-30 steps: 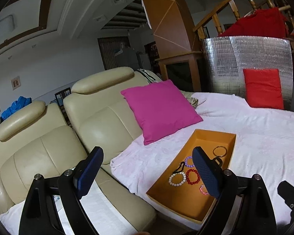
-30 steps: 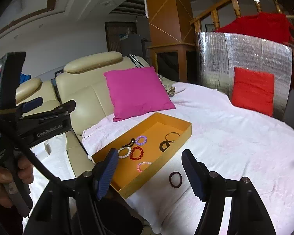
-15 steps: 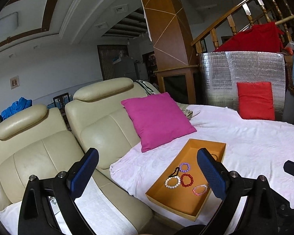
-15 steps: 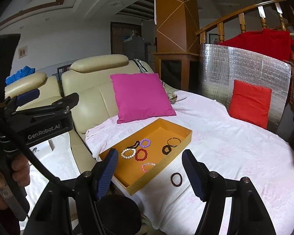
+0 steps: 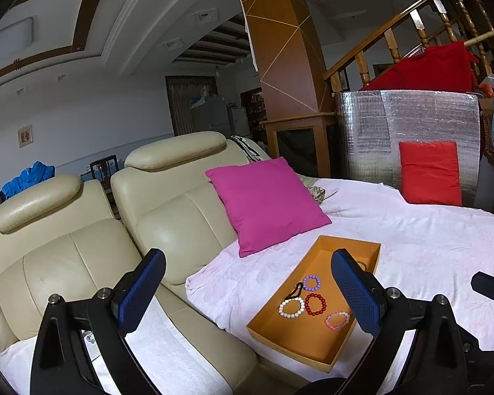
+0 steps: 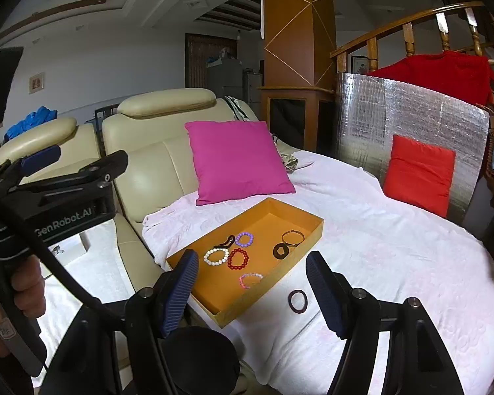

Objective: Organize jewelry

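Observation:
An orange tray [image 6: 308, 242] lies on the white-covered bed and also shows in the left wrist view [image 5: 372, 256]. It holds a white bead bracelet [image 6: 216, 257], a red one [image 6: 237, 258], a purple one [image 6: 244, 239], a pink one [image 6: 251, 279], a black band [image 6: 281, 250] and a metal bangle [image 6: 293, 238]. A dark hair band [image 6: 298, 301] lies on the bedcover just right of the tray. My right gripper [image 6: 252, 291] is open and empty, back from the tray's near corner. My left gripper [image 5: 247, 293] is open and empty, held to the tray's left.
A magenta pillow [image 6: 238, 161] leans behind the tray. A red pillow [image 6: 418, 174] rests against a silver foil panel [image 6: 411, 112] at the back right. A cream leather sofa [image 5: 66, 263] stands left of the bed.
Both grippers have pulled back and risen from the tray, so it looks smaller and farther. The jewelry has not moved.

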Demonstrator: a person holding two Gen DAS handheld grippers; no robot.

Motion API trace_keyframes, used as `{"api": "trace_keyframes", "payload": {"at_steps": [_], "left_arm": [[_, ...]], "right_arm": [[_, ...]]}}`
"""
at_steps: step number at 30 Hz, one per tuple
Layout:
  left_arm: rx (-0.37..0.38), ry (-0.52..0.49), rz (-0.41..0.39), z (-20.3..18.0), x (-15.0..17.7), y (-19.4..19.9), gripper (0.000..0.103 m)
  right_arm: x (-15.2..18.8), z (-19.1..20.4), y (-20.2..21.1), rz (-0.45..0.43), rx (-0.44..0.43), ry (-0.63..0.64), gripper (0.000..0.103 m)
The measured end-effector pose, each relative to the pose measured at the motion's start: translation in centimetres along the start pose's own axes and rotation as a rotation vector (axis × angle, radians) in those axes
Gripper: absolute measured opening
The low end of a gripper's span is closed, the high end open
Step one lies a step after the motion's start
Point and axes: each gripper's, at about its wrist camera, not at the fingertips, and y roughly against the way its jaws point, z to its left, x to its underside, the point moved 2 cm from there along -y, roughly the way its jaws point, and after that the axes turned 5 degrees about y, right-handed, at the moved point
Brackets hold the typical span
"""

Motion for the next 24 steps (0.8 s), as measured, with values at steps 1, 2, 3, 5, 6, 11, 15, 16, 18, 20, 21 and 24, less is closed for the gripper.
{"api": "trace_keyframes", "payload": {"at_steps": [1,2,3,5,6,11,15,16,18,20,21,24], "left_arm": [[-0.002,0.002,0.001,0.1,0.0,0.0,0.100],[-0.003,0.003,0.001,0.2,0.0,0.0,0.100],[-0.003,0.003,0.001,0.2,0.0,-0.1,0.100],[-0.006,0.006,0.002,0.4,0.0,-0.2,0.100],[-0.004,0.007,0.003,0.5,0.0,-0.2,0.100],[-0.008,0.017,0.009,1.0,0.0,-0.5,0.100],[-0.011,0.027,0.017,1.5,0.1,-0.8,0.100],[-0.012,0.030,0.018,1.6,0.1,-0.9,0.100],[-0.012,0.034,0.020,1.8,0.1,-1.1,0.100],[-0.009,0.039,0.023,2.0,0.1,-1.2,0.100],[-0.009,0.040,0.024,2.1,0.1,-1.2,0.100],[-0.011,0.047,0.026,2.5,0.2,-1.5,0.100]], "right_arm": [[0.0,0.0,0.0,0.001,0.000,0.000,0.071],[0.0,0.0,0.0,0.000,0.001,0.001,0.071],[0.0,0.1,0.0,0.000,0.002,0.003,0.071],[-0.1,0.1,-0.1,0.000,0.001,0.004,0.071],[-0.1,0.2,-0.1,0.001,0.000,0.005,0.071],[-0.1,0.8,-0.4,0.008,0.000,0.022,0.071],[-0.2,1.2,-0.7,0.016,-0.003,0.029,0.071],[-0.3,1.3,-0.8,0.018,-0.004,0.032,0.071],[-0.4,1.6,-0.9,0.020,-0.003,0.037,0.071],[-0.5,1.8,-1.0,0.021,-0.001,0.042,0.071],[-0.6,2.0,-1.1,0.022,-0.001,0.044,0.071],[-0.7,2.0,-1.2,0.021,0.000,0.049,0.071]]}}
